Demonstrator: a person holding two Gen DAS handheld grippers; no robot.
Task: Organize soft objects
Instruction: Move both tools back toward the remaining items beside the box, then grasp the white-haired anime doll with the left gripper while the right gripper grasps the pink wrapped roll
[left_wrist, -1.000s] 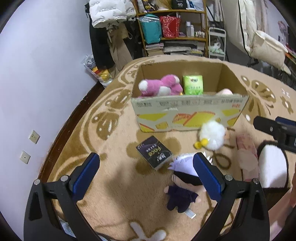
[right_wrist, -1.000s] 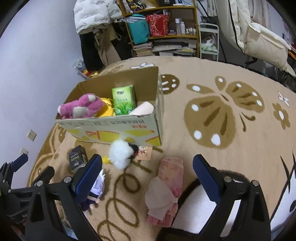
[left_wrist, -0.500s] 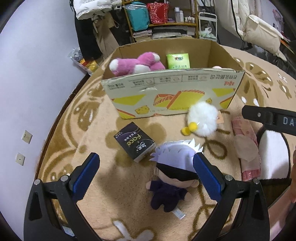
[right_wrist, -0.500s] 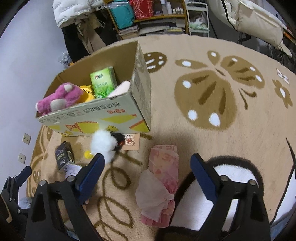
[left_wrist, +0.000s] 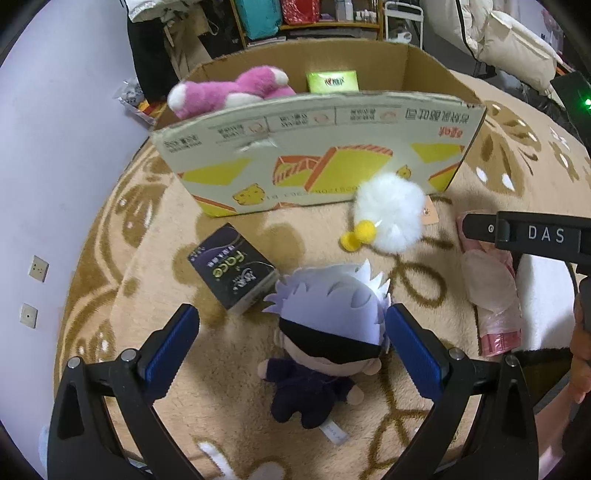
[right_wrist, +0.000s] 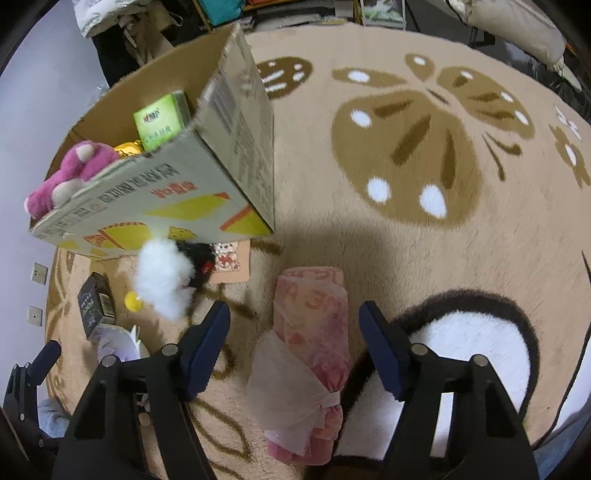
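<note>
A plush doll (left_wrist: 328, 325) with white hair and a black blindfold lies on the rug. My left gripper (left_wrist: 291, 312) is open, low over the doll, its head between the blue pads and close to the right one. A pink soft pack (right_wrist: 314, 328) wrapped in clear plastic lies lengthwise between the fingers of my right gripper (right_wrist: 294, 310). Those jaws are closing, and a gap still shows on both sides of the pack. A white fluffy toy (left_wrist: 388, 218) with a yellow bobble rests against the cardboard box (left_wrist: 317, 158). The box holds a pink plush (left_wrist: 229, 92) and a green pack (left_wrist: 332, 81).
A black tissue pack (left_wrist: 232, 269) lies left of the doll's head. A small card (right_wrist: 229, 262) lies by the box corner. A purple wall (left_wrist: 48, 147) with sockets bounds the rug on the left. Shelves and hanging clothes stand behind the box. A hand (left_wrist: 580, 332) shows at the right edge.
Both grippers have sunk toward the rug. The left one now straddles the doll's head. The right jaws have narrowed around the pink pack.
</note>
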